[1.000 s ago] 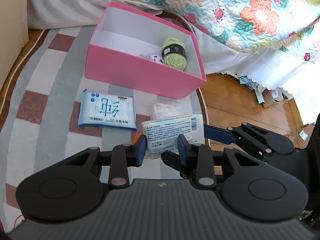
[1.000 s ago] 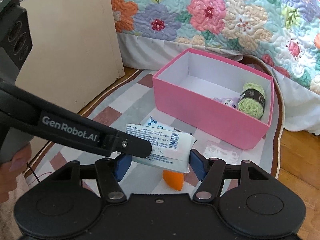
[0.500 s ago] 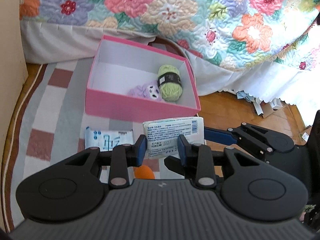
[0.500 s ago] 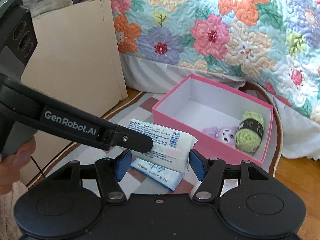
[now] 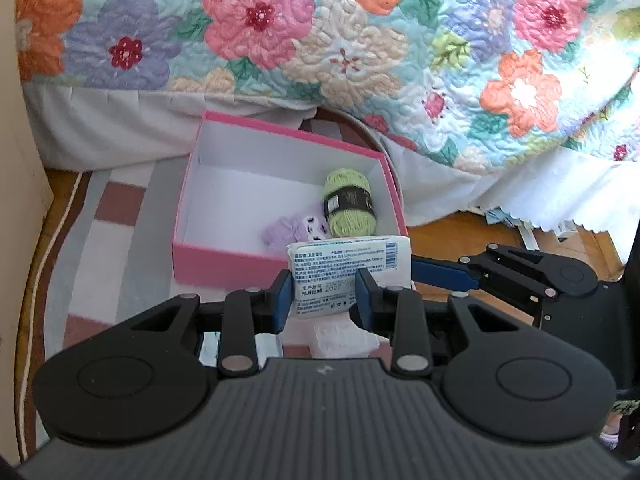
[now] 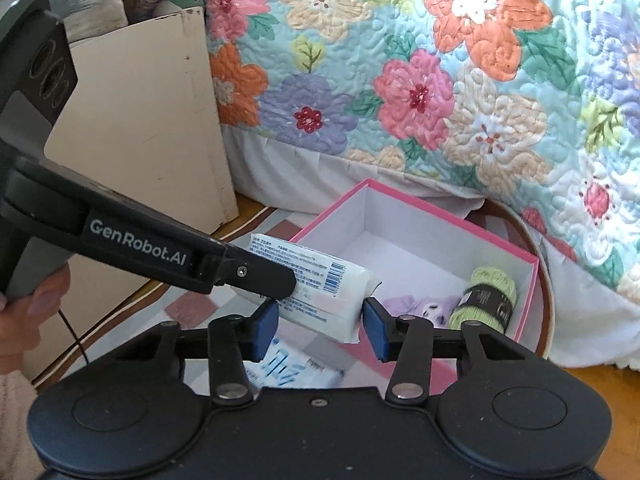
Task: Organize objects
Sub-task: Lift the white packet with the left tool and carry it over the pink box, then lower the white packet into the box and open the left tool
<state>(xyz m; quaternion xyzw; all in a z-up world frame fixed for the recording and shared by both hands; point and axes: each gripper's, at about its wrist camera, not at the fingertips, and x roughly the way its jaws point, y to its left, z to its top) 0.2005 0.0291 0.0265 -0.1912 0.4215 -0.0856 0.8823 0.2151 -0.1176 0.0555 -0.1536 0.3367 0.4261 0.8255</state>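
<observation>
A white tissue pack [image 5: 344, 268] with printed label is held in the air by both grippers. My left gripper [image 5: 323, 297] is shut on its near end. My right gripper [image 6: 318, 326] is shut on the same pack [image 6: 316, 292] across its width. The pack hangs just in front of the near wall of the pink box [image 5: 224, 258], also in the right wrist view [image 6: 528, 292]. Inside the box lie a green yarn ball [image 5: 349, 205] and a purple plush toy [image 5: 294, 229].
A blue tissue pack [image 6: 292, 364] and a clear packet [image 5: 340, 334] lie on the checked rug [image 5: 116, 248] below. The floral quilted bed [image 5: 320, 40] stands behind the box. A beige cabinet [image 6: 152, 128] is at left. Wood floor [image 5: 460, 236] lies to the right.
Both grippers have lifted the white tissue pack off the rug and carried it forward toward the pink box. The orange object on the rug has dropped out of view.
</observation>
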